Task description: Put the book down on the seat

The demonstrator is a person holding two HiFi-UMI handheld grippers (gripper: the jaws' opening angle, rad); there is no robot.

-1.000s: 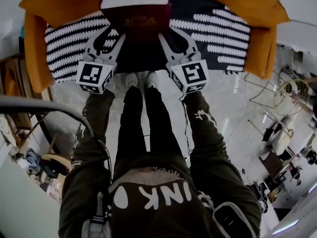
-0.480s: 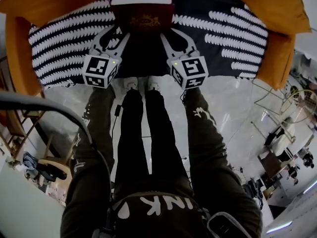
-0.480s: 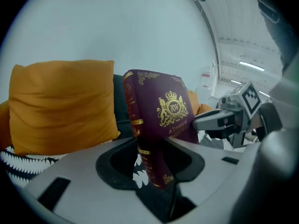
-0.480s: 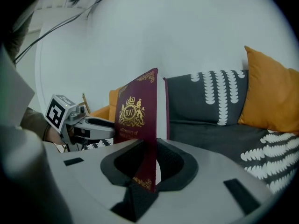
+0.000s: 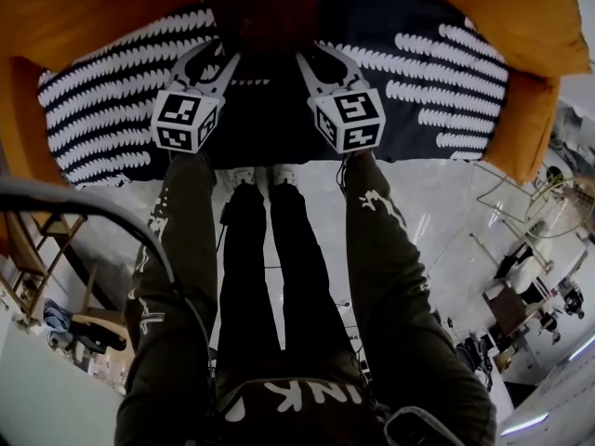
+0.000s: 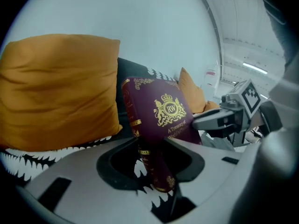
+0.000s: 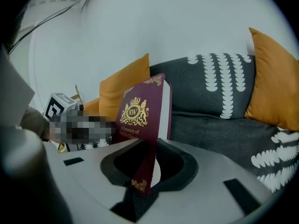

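A dark red hardback book point(image 5: 265, 17) with a gold crest hangs over the sofa seat point(image 5: 437, 82), which is dark cloth with white leaf patterns. Both grippers hold it from the near side. My left gripper point(image 5: 221, 52) is shut on its spine side and my right gripper point(image 5: 316, 52) on its page-edge side. In the left gripper view the book point(image 6: 161, 118) stands tilted between the jaws of the left gripper point(image 6: 156, 171). In the right gripper view the book's point(image 7: 140, 118) lower corner sits in the right gripper point(image 7: 147, 169). Whether the book touches the seat is hidden.
Orange cushions point(image 5: 84, 17) point(image 5: 511, 17) flank the seat at both ends. The person's legs and white shoes point(image 5: 262, 177) stand on the pale floor at the seat's front edge. A wire basket point(image 5: 567, 203) is at the right, wooden furniture point(image 5: 37, 249) at the left.
Both grippers have carried the book farther in over the seat, toward the sofa back. The person has come closer to the sofa. The grips are unchanged.
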